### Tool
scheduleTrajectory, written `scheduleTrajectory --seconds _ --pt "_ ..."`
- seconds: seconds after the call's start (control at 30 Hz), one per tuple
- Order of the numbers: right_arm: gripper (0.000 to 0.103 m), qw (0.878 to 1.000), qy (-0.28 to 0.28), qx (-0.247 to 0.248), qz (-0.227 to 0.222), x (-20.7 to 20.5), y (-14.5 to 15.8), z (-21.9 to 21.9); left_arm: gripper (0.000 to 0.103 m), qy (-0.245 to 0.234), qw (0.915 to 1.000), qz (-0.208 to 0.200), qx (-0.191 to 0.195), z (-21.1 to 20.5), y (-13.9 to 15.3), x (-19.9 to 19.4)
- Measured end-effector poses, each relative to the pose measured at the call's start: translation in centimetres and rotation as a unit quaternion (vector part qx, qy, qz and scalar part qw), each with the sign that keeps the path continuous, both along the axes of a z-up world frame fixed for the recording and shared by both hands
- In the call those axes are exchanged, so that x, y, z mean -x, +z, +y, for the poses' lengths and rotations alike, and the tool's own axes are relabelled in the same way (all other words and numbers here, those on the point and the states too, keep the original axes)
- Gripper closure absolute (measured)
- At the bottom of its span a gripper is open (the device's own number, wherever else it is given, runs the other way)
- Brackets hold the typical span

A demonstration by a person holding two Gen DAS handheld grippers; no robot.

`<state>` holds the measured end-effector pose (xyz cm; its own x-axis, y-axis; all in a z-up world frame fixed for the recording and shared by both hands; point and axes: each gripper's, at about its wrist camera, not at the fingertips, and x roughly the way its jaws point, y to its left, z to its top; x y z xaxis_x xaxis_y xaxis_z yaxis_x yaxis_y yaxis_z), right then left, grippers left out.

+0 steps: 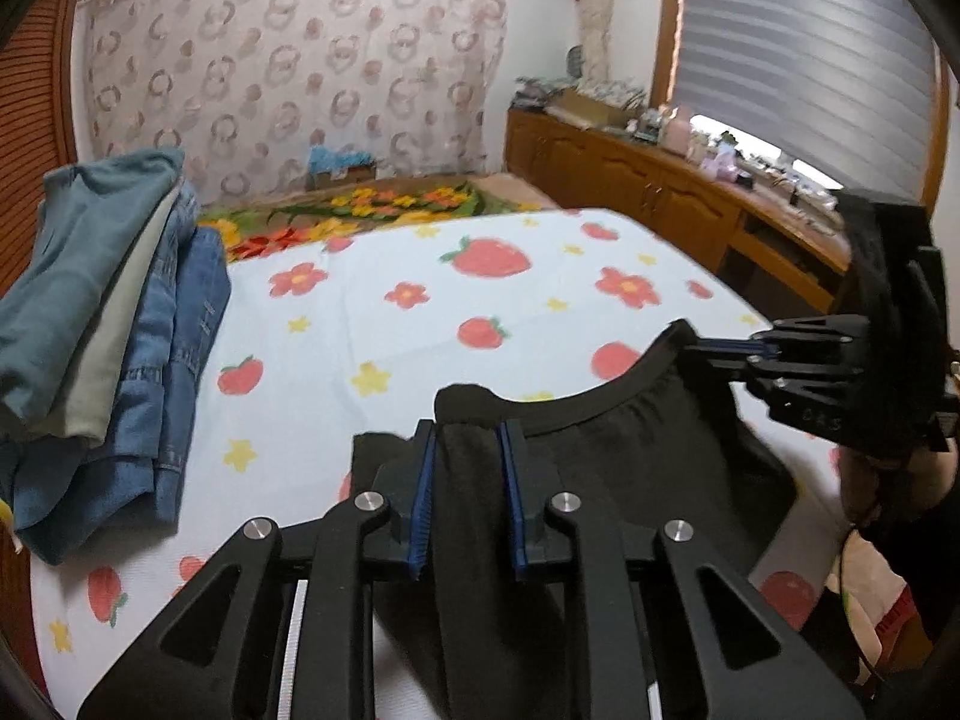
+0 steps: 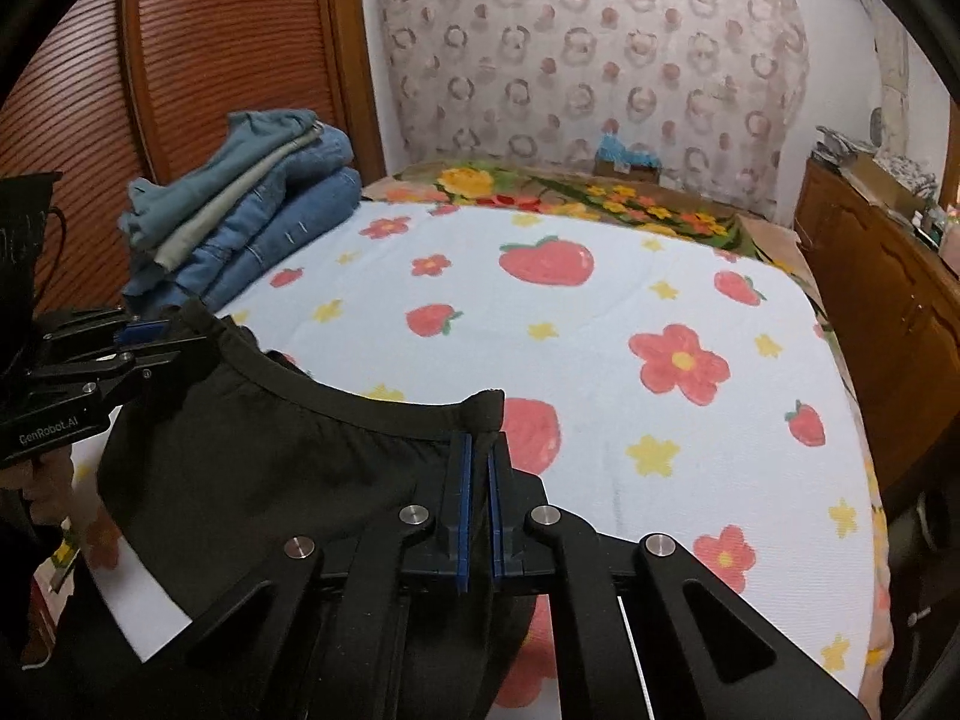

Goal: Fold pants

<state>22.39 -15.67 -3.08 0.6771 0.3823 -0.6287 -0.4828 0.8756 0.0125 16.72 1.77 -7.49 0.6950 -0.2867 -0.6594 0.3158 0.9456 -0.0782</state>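
Pants [image 1: 630, 480]: soft, light, limp; best held at waistband corners. Left gripper [image 1: 465, 450] and right gripper [image 2: 478, 462], jaws clenched on waistband, three and nine o'clock.

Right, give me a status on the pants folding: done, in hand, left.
Done: a stack of folded clothes, jeans included, sits at the far edge of the bed. In hand: the left gripper and right gripper each pinch the waistband of the black pants, which hangs slack between them over the strawberry sheet. Left: laying this pair flat, folding it and stacking it.
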Motion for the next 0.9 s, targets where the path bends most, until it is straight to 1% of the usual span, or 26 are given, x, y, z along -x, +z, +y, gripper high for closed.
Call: scheduleTrajectory --seconds 0.1,0.17,0.2,0.23,0.33,0.4,0.5,0.53,0.57,0.63,0.73,0.9 --pt "0.099 1.000 -0.004 0.010 0.008 -0.5 -0.3 0.6 0.076 0.011 0.9998 0.016 -0.006 0.2 -0.7 -0.3" --pt "0.099 1.000 -0.005 0.018 0.012 -0.7 -0.4 1.0 0.065 0.014 0.9997 0.017 -0.011 0.4 -0.9 -0.1" --pt "0.099 1.000 -0.006 0.020 0.014 -0.8 -0.4 1.1 0.053 0.018 0.9996 0.014 -0.014 0.6 -0.9 0.1" --pt "0.099 1.000 -0.005 0.019 0.015 -0.9 -0.4 1.1 0.048 0.020 0.9996 0.012 -0.015 0.7 -0.9 0.3" --pt "0.098 1.000 -0.007 0.014 0.019 -1.1 -0.4 0.9 0.039 0.021 0.9995 0.017 -0.017 1.1 -1.1 0.5" --pt "0.097 1.000 -0.010 0.016 0.025 -1.2 -0.4 0.8 0.036 0.028 0.9993 0.020 -0.018 1.5 -1.5 0.6" --pt "0.092 0.999 -0.013 0.023 0.029 -1.2 -0.3 0.8 0.036 0.037 0.9987 0.029 -0.016 1.9 -2.1 0.5" --pt "0.089 0.999 -0.015 0.027 0.028 -1.2 -0.3 0.7 0.036 0.040 0.9985 0.034 -0.015 2.1 -2.3 0.5" --pt "0.082 0.999 -0.018 0.029 0.028 -1.1 -0.3 0.7 0.036 0.041 0.9982 0.041 -0.011 2.2 -2.6 0.4" --pt "0.076 0.999 -0.022 0.032 0.032 -1.1 -0.4 0.5 0.036 0.044 0.9977 0.051 -0.005 2.5 -3.1 0.2" --pt "0.069 0.998 -0.027 0.030 0.038 -1.1 -0.4 0.0 0.036 0.046 0.9973 0.057 -0.005 2.6 -3.6 0.2" --pt "0.064 0.998 -0.029 0.031 0.045 -0.5 -0.4 -0.6 0.035 0.047 0.9971 0.059 0.002 2.8 -4.0 0.2"
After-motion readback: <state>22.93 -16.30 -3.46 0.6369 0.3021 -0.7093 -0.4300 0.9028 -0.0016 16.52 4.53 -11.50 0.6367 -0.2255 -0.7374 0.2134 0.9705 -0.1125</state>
